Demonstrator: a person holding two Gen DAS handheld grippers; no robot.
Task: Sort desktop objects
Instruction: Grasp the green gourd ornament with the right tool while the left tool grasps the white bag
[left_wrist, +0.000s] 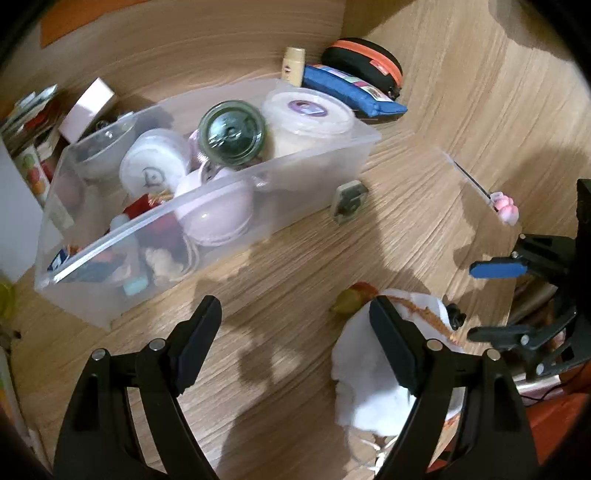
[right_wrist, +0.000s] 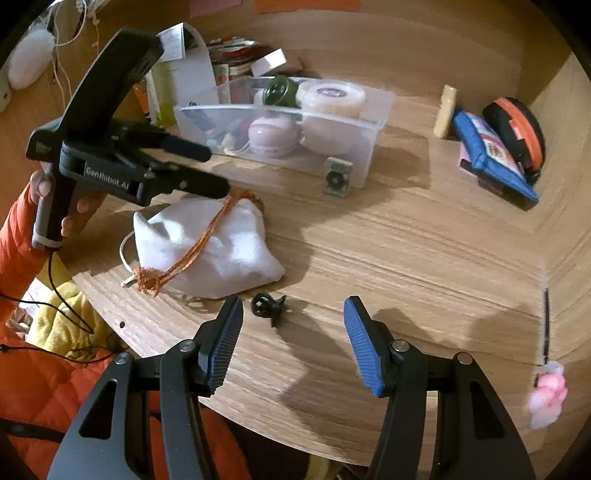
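Note:
A white drawstring pouch (right_wrist: 221, 243) with an orange cord lies on the wooden table (right_wrist: 406, 240). My left gripper (left_wrist: 293, 310) hangs open over the pouch's far end, its right finger in front of the pouch (left_wrist: 365, 391), with nothing between the pads. It also shows in the right wrist view, the left gripper (right_wrist: 214, 170) held in a hand. A small black clip (right_wrist: 267, 304) lies on the table just ahead of my right gripper (right_wrist: 293, 306), which stands open, blue pads apart and not touching the clip. The right gripper (left_wrist: 472, 302) appears at the left view's right edge.
A clear plastic bin (left_wrist: 303, 177) holds jars, tubs and small items. A small card (right_wrist: 337, 177) leans on its front wall. A blue pouch (right_wrist: 487, 155), a black-and-orange case (right_wrist: 517, 129) and a yellow tube (right_wrist: 445, 110) lie at the back right. A pen with a pink charm (right_wrist: 546, 391) lies at right.

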